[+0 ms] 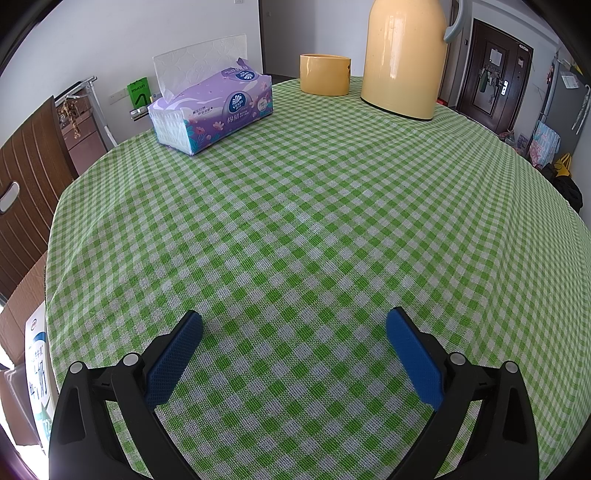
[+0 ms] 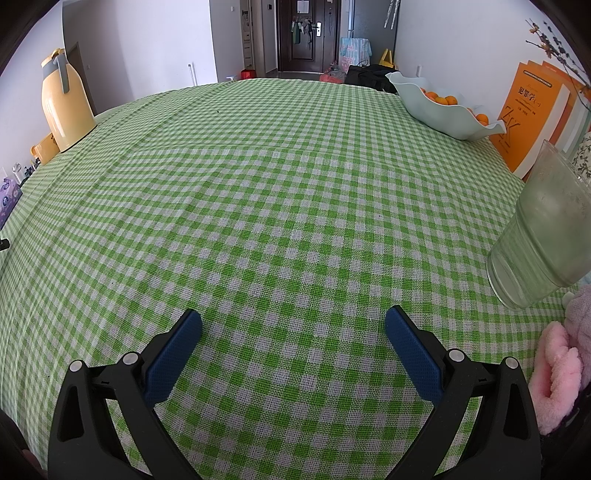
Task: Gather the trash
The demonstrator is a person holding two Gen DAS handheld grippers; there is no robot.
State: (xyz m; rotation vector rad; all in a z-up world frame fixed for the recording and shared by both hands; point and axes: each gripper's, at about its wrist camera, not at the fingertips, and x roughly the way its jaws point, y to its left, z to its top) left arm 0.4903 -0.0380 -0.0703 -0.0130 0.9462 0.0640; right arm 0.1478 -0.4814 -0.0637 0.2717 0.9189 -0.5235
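1. white walls (image 2: 155, 40) all round, lit by even daylight
2. dark brown entry door (image 2: 300, 35) at the far end of a hallway, paper notice stuck on top
3. brown slatted chair back (image 1: 26, 192) left of the table (image 1: 314, 206), cardboard box (image 1: 22, 317) below it
4. green-and-white checked cloth over the whole table
5. pale wooden drawer unit (image 1: 83, 136) against the left wall

I see a matt woven cloth (image 1: 314, 221) over the table, a glossy smooth thermos (image 1: 404, 55), a shiny plastic-wrapped tissue pack (image 1: 218, 114), a cloudy clear cup (image 2: 543, 232), and fluffy pink fabric (image 2: 557, 373).
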